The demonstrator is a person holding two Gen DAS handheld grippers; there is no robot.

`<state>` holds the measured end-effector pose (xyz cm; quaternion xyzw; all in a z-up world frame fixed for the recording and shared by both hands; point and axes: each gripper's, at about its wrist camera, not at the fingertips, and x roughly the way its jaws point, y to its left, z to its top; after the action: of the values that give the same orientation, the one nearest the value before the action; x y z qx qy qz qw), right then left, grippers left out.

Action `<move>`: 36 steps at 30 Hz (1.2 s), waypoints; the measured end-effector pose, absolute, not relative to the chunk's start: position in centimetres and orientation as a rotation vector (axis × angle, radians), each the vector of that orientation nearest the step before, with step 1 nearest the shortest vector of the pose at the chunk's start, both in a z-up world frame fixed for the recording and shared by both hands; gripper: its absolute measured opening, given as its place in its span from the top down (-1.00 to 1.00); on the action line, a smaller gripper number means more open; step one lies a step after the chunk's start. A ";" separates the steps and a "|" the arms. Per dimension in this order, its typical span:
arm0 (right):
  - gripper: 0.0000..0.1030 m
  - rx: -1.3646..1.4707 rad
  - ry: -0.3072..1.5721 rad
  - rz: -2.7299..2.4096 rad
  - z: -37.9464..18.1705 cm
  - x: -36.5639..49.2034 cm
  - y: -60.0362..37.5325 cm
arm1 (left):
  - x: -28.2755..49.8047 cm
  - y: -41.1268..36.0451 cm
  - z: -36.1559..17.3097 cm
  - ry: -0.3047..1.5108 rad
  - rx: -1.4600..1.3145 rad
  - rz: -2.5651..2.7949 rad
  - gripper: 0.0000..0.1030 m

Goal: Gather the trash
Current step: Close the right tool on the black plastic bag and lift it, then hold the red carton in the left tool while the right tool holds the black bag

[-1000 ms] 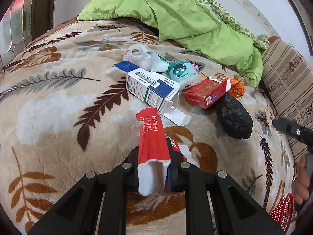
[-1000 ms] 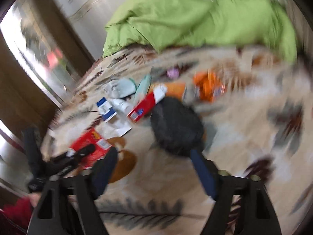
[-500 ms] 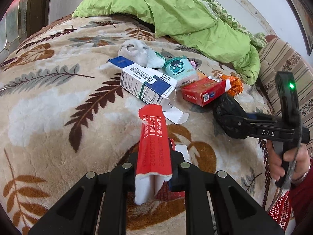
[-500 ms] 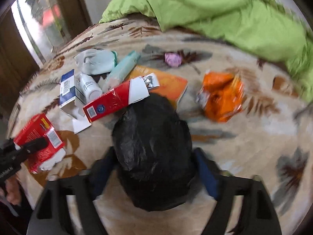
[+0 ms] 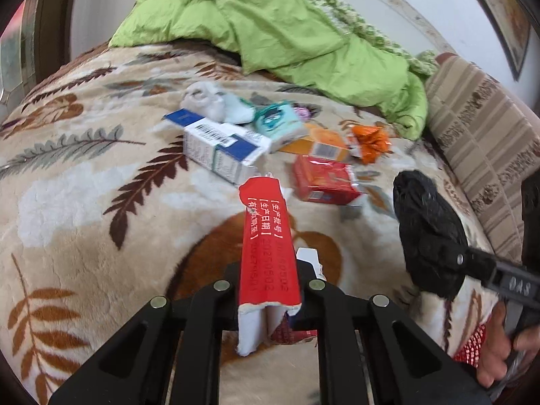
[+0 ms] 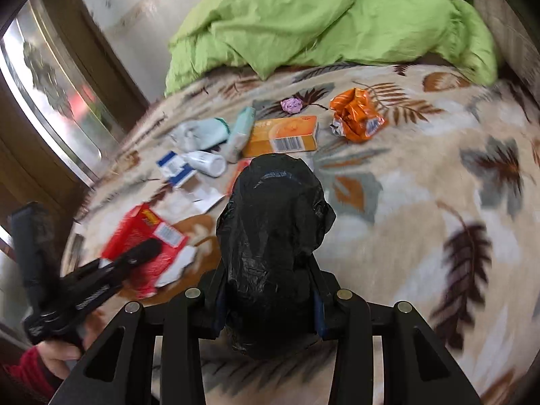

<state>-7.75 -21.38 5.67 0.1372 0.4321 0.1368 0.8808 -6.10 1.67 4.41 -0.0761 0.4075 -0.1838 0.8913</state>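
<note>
Since a second ago the right gripper (image 6: 268,307) has come in over the black plastic bag (image 6: 270,236), and its jaws have just been closing around it; the bag now sits bunched between them, the pads pressing its sides. Over the same second the left gripper (image 5: 266,303) has shifted only slightly and stays clamped on the torn red carton (image 5: 266,253), its fingers pressed tight against the flattened cardboard, which juts forward and upward from the jaws above the leaf-patterned blanket (image 5: 84,202).

From the left wrist view, the bag hangs at the right edge, with the person's hand (image 5: 499,347) gripping the tool's handle below it. Beyond the carton tip lie a red box (image 5: 320,182) and a white-and-blue box (image 5: 222,148), close together on the blanket. Further back are a teal packet (image 5: 280,125), an orange box (image 5: 320,143), a crumpled orange wrapper (image 5: 371,141) and a wad of pale tissue (image 5: 206,101).

From the right wrist view, a small white bottle (image 6: 207,163) rests against the white-and-blue box, and a crumpled pink scrap (image 6: 291,104) lies beyond the orange box. Farthest off, a green quilt (image 5: 270,30) is heaped along the wall, with a striped cushion (image 5: 479,128) to its right.
</note>
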 end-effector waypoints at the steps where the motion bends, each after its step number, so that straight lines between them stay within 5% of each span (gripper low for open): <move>1: 0.20 0.290 0.891 0.282 5.9 -8.6 -21.2 | -6.7 1.6 4.7 0.840 -0.161 -0.393 0.75; 16: 0.20 0.336 0.824 0.225 5.7 -17.1 -22.2 | -14.4 -1.9 7.5 0.792 -0.013 -0.407 0.75; 36: 0.20 0.361 0.808 0.214 5.4 -18.0 -23.1 | -16.9 -3.7 8.3 0.747 0.098 -0.350 0.75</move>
<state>-18.02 -23.07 5.40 0.1743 0.3902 0.1033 0.8981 -16.86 -3.73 8.29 0.0478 0.3630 -0.1702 0.9149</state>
